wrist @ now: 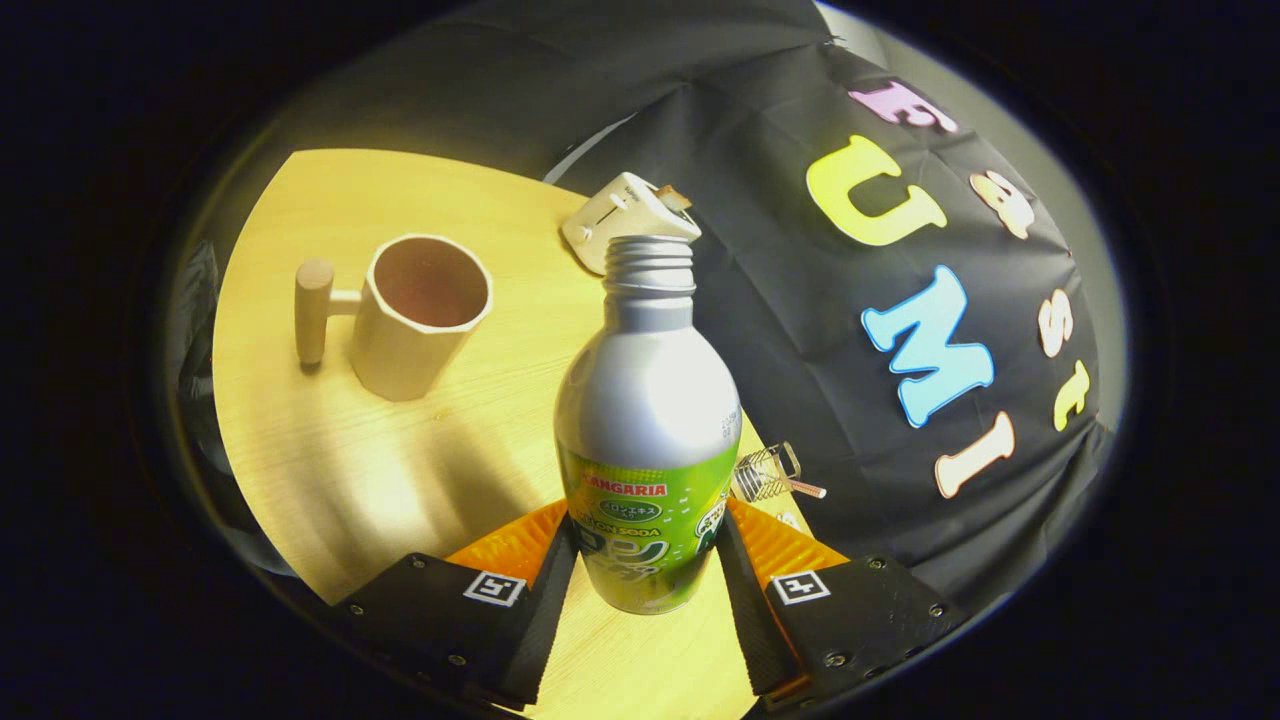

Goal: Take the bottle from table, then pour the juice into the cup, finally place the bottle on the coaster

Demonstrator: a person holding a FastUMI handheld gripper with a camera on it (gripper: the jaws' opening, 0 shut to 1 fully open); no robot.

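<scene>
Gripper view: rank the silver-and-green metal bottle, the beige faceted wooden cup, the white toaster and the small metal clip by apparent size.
1. Silver-and-green metal bottle, held between the tongs and nearest the camera, which inflates it.
2. Beige faceted wooden cup.
3. White toaster, farthest and partly hidden by the bottle, so unsure.
4. Small metal clip.

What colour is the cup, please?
Pale beige outside, reddish-brown inside, seen in the gripper view: cup, beyond the bottle.

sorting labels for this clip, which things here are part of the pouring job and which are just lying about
Job: bottle, uncapped, gripped between the gripper fingers; empty wooden cup beyond them on the table.
Lying about: white toaster behind the bottle; small metal wire thing beside it.
</scene>
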